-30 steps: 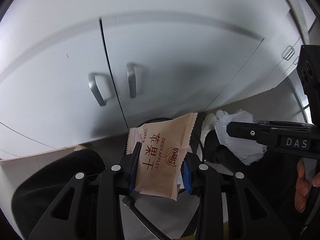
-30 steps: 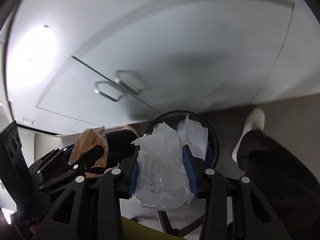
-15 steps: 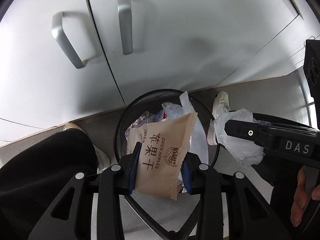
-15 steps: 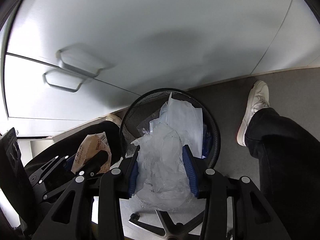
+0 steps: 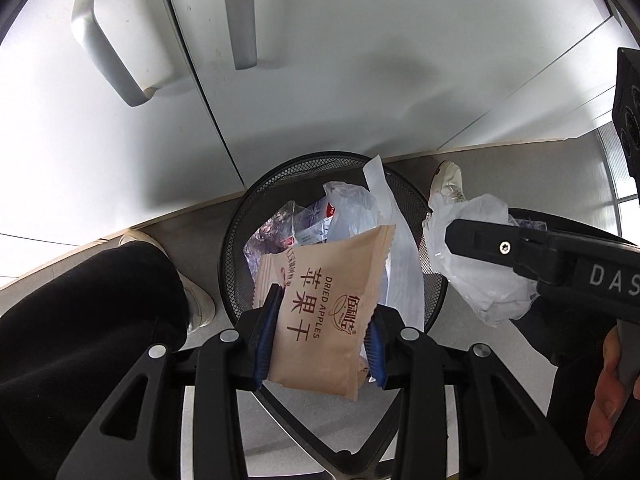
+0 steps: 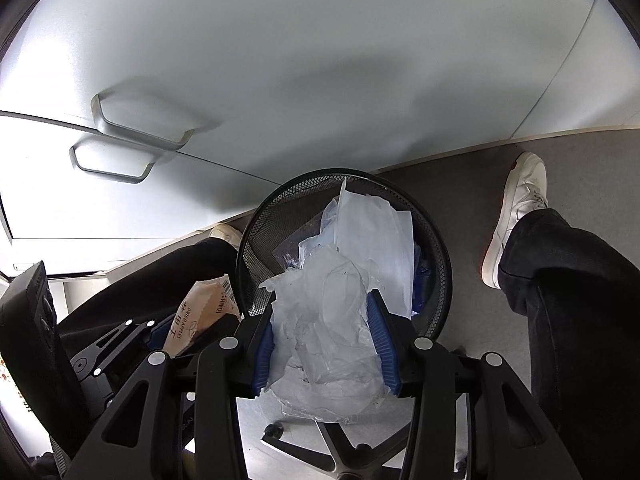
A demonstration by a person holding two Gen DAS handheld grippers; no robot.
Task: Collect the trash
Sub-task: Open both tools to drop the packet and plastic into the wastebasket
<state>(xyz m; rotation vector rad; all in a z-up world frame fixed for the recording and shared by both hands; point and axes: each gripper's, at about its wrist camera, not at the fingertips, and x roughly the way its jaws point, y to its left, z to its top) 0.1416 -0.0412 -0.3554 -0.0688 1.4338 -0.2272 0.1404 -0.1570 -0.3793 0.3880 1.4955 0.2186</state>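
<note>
My left gripper (image 5: 322,336) is shut on a tan dried-apple snack packet (image 5: 324,308) and holds it above the near rim of a black mesh waste bin (image 5: 236,240). The bin holds several plastic wrappers and a white sheet (image 5: 388,220). My right gripper (image 6: 326,340) is shut on a crumpled clear plastic bag (image 6: 324,332) above the bin (image 6: 260,224). The right gripper with its bag (image 5: 480,280) shows at the right of the left wrist view. The left gripper's packet (image 6: 200,316) shows at the lower left of the right wrist view.
White cabinet doors with metal handles (image 5: 240,12) stand right behind the bin. The person's black-trousered legs and white shoes (image 6: 520,208) flank the bin on the grey floor. A chair base with castors (image 6: 340,448) lies below the grippers.
Both grippers have tilted down and moved in over the bin, which now fills the middle of both views. Each still holds its trash.
</note>
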